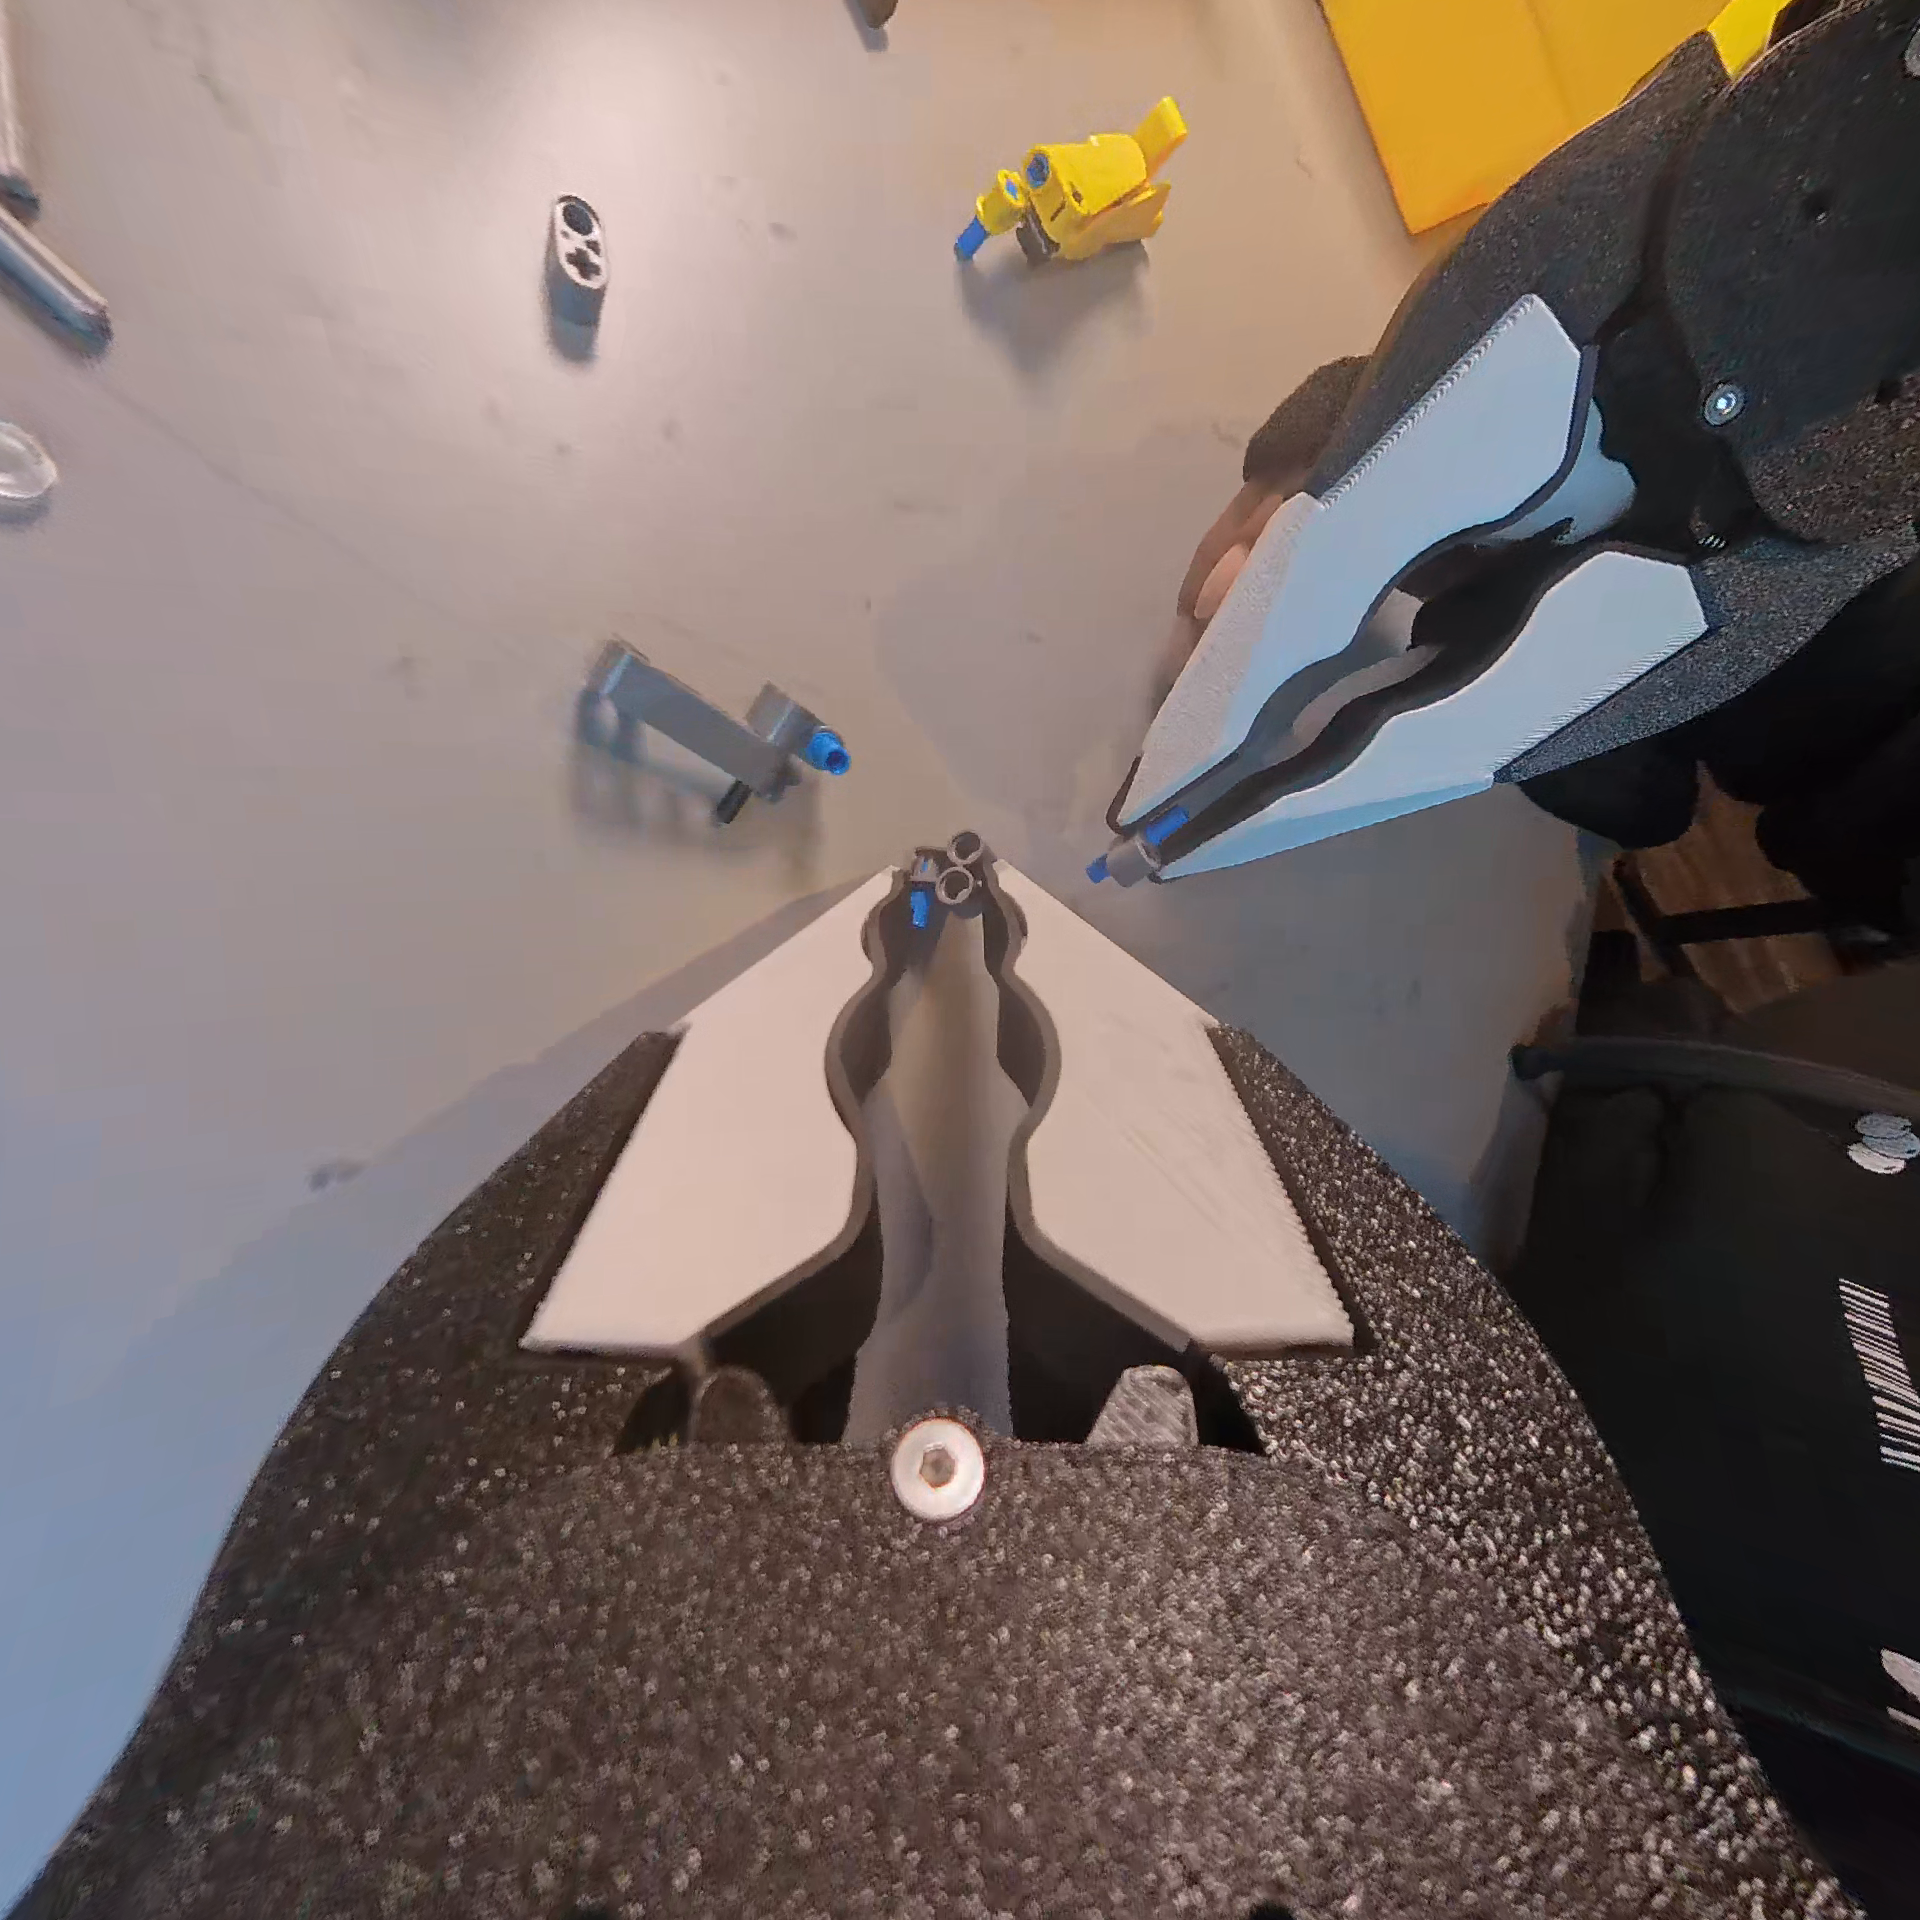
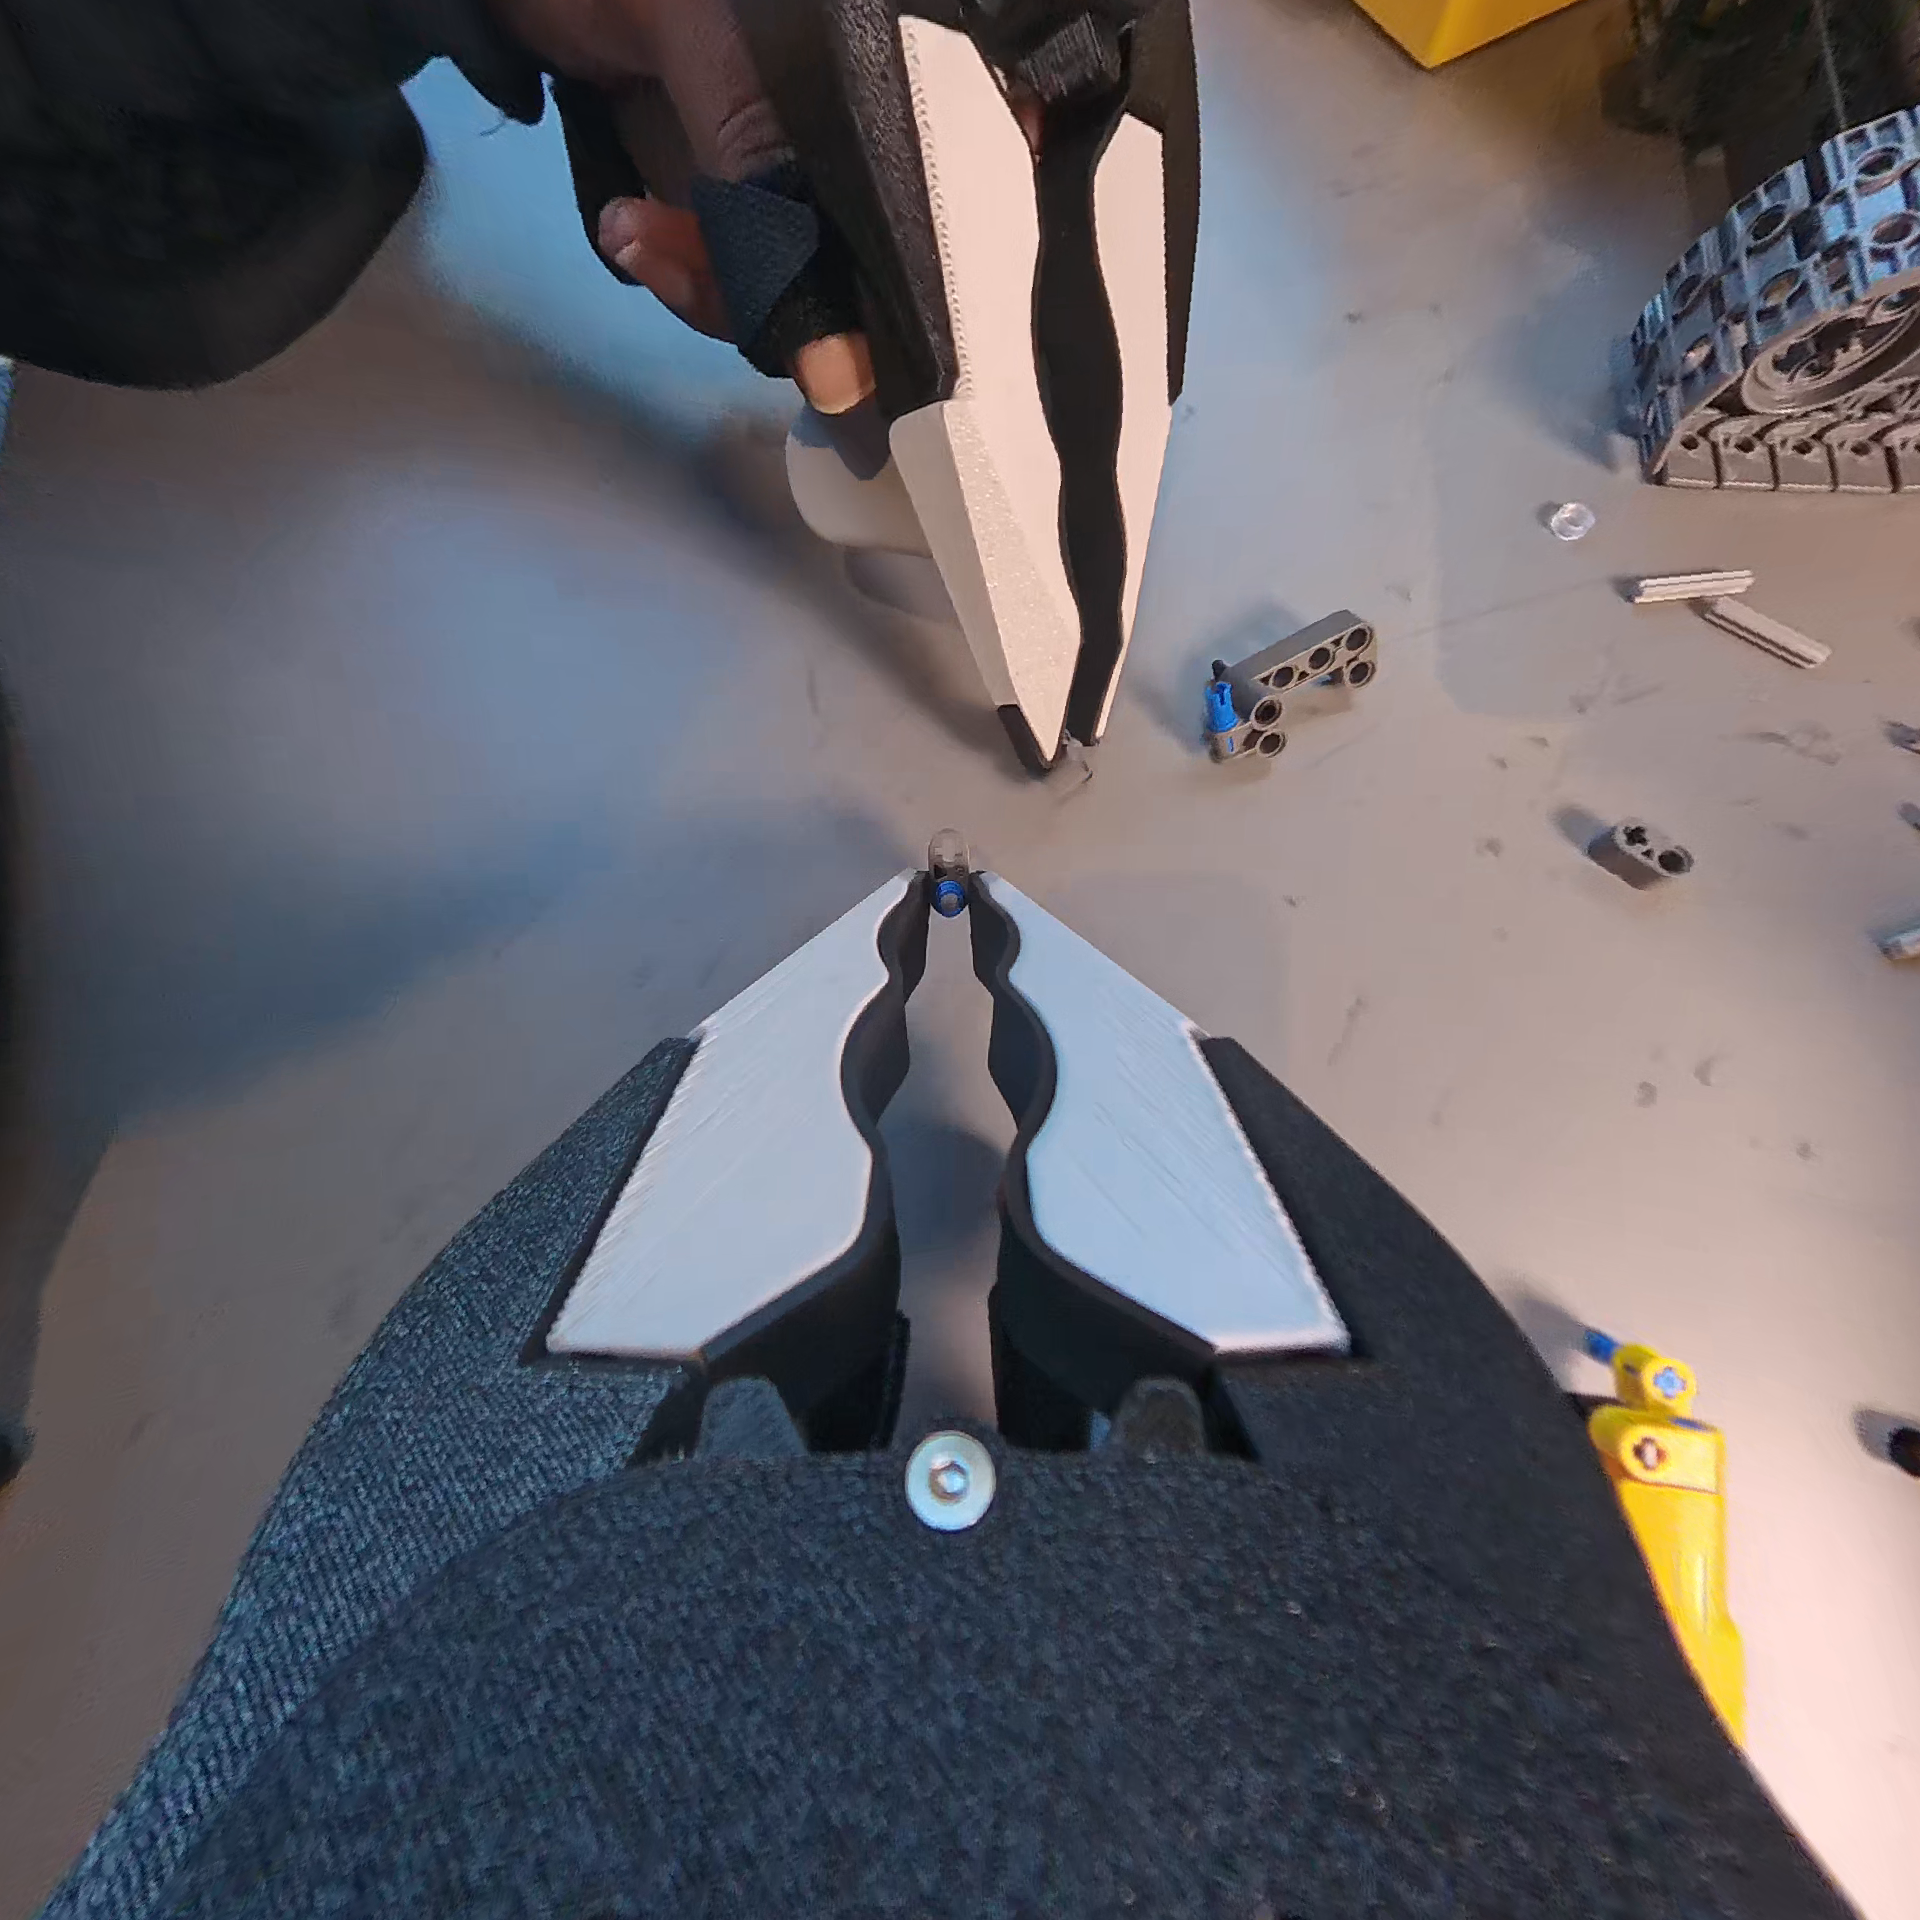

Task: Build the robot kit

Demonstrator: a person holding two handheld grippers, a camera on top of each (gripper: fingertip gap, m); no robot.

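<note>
The left tongs [image 1: 951, 883] are clamped on a small grey connector [image 1: 961, 868] above the counter [image 1: 416, 520]. The right tongs [image 2: 945, 883] are clamped on a blue pin [image 2: 945, 896], its long axis pointing towards the connector, just apart from it.

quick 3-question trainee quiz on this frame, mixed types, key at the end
1. True or false: the left hand-held gripper is shut on a small grey connector piece.
2. What colour is the pin pinched in the right hand-held gripper?
3. The grey angled beam lies: A) on the grey tabletop, B) in a gripper, C) on the yellow assembly.

Key: 1 true; 2 blue; 3 A.
</note>
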